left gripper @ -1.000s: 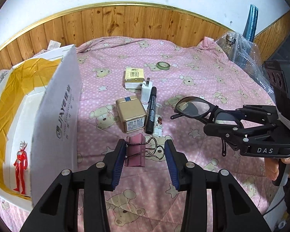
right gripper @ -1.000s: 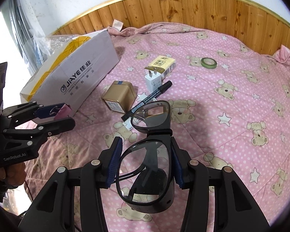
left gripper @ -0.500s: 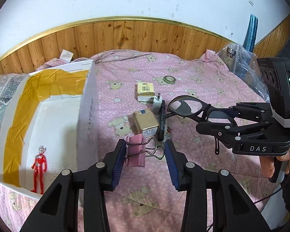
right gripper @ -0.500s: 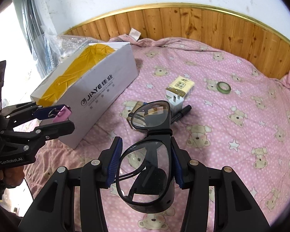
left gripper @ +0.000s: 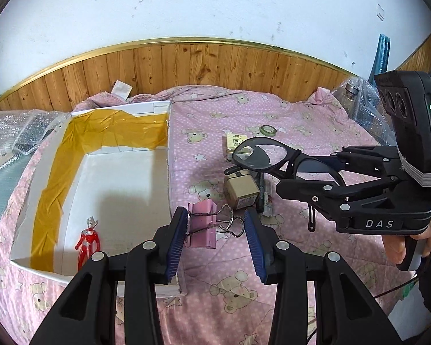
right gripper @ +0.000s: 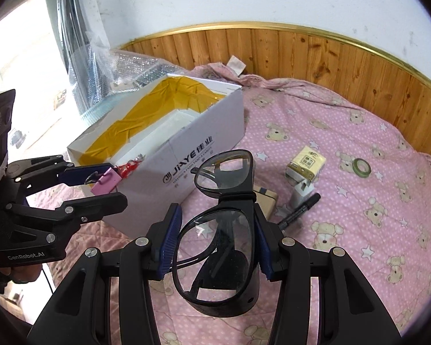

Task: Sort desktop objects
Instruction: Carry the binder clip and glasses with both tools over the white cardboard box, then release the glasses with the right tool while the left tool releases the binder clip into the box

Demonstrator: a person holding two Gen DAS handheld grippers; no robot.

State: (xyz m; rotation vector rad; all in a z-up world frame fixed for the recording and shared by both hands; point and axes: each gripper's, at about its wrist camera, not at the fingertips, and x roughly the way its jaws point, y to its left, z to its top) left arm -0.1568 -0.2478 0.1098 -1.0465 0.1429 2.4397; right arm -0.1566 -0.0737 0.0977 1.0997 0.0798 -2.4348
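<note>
Two tools loaded above the pink bear-print bed: left tool pinches a pink binder clip, right tool clamps black-framed glasses, both apparently en route to the open white cardboard box w/ yellow tape.

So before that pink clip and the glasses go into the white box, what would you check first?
1. Left hand-held gripper holds the pink binder clip: ok.
2. Right hand-held gripper clamps the black glasses: ok.
3. White box open on top: ok.
4. Free floor in the box beside the red figure: ok.
5. Clip past the box wall, over the opening: not ok in the left wrist view.
6. The two grippers apart, not touching: ok.
</note>
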